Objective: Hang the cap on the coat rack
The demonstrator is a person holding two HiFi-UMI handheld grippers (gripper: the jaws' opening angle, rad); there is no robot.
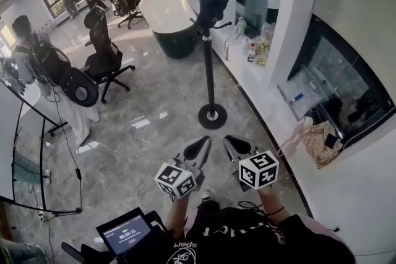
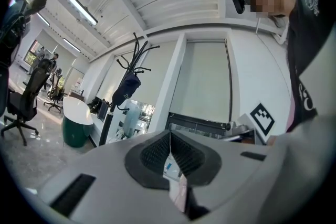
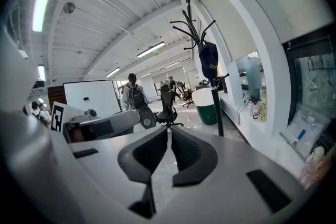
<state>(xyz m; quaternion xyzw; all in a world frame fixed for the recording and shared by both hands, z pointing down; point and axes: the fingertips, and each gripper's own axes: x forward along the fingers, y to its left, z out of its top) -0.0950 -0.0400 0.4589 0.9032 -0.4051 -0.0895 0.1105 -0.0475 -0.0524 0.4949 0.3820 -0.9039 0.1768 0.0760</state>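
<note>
1. Both tongs are closed and hold nothing. The left gripper (image 1: 201, 144) has its jaws meeting at the tips, and so does the right gripper (image 1: 232, 142). They sit side by side on the near side of the coat rack (image 1: 208, 65), well apart from it.
2. The cap (image 1: 213, 0) hangs on a hook high on the coat rack, dark against the pole, with neither gripper touching it. The right gripper view shows it draped just under the top prongs.
3. Judging by this, the hanging step is done and the task looks finished. The next move calls for little more than keeping clear of the coat rack so the cap is not knocked off.
4. Open floor (image 1: 154, 127) lies between the grippers and the coat rack's round base (image 1: 212, 115), giving free room to pull back.
5. Right of the coat rack runs a white ledge (image 1: 247, 71) carrying small bottles, with its edge close to the pole.
6. Beyond the coat rack stands a round white tub (image 1: 170, 15). An office chair (image 1: 102, 52) sits well to the left.
</note>
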